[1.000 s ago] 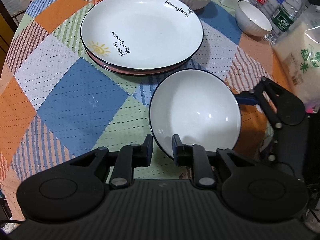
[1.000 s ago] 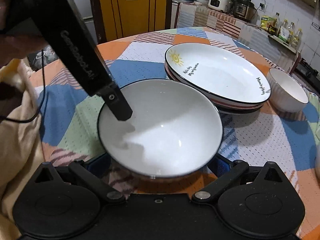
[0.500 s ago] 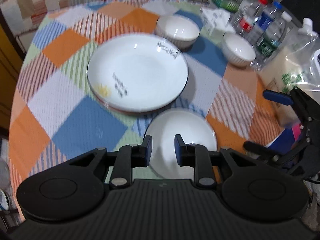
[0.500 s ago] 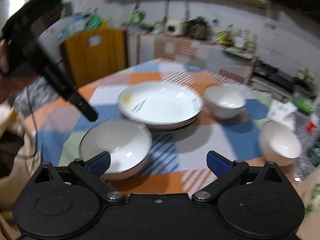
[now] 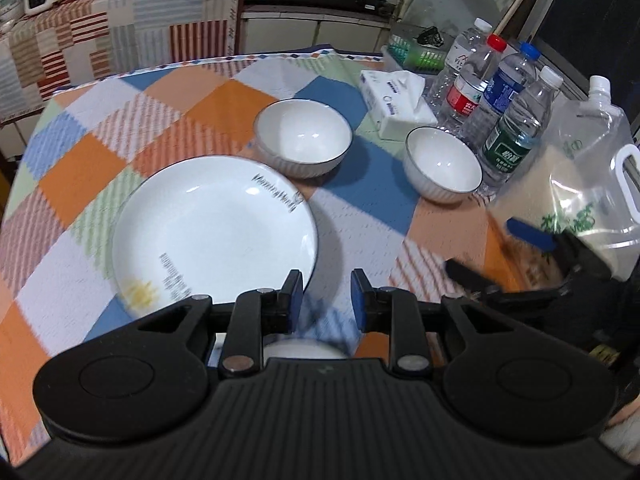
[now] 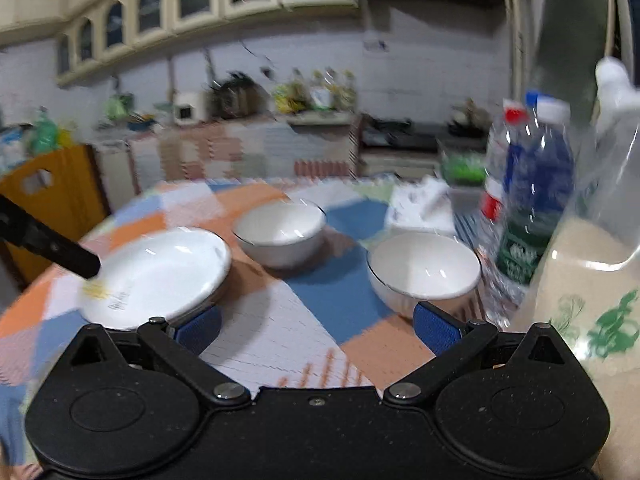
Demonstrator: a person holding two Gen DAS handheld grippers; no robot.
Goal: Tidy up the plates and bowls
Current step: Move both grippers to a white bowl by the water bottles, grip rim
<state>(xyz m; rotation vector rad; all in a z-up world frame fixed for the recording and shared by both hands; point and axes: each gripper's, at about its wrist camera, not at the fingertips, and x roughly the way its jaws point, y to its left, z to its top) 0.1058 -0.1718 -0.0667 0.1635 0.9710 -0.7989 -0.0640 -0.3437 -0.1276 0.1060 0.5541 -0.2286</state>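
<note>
A stack of white plates (image 5: 212, 232), the top one with a sun print and black lettering, sits on the chequered tablecloth; it also shows in the right wrist view (image 6: 156, 280). Two white ribbed bowls stand beyond: one in the middle (image 5: 303, 142) (image 6: 280, 232), one further right (image 5: 442, 168) (image 6: 424, 272). A white bowl (image 5: 304, 350) just shows under my left gripper. My left gripper (image 5: 326, 298) is narrowly open and empty, above the cloth right of the plates. My right gripper (image 6: 316, 328) is wide open and empty, low over the table before the right bowl; it shows at the right in the left wrist view (image 5: 504, 248).
Several water bottles (image 5: 512, 120), a tissue pack (image 5: 394, 100) and a large clear bag of rice (image 5: 580, 196) stand along the table's right side. A wooden chair (image 6: 44, 196) stands at the far left. Kitchen counters lie beyond the table.
Both grippers have lifted and drawn back from the white bowl, which now lies almost hidden under my left gripper. The right gripper has swung right toward the right bowl.
</note>
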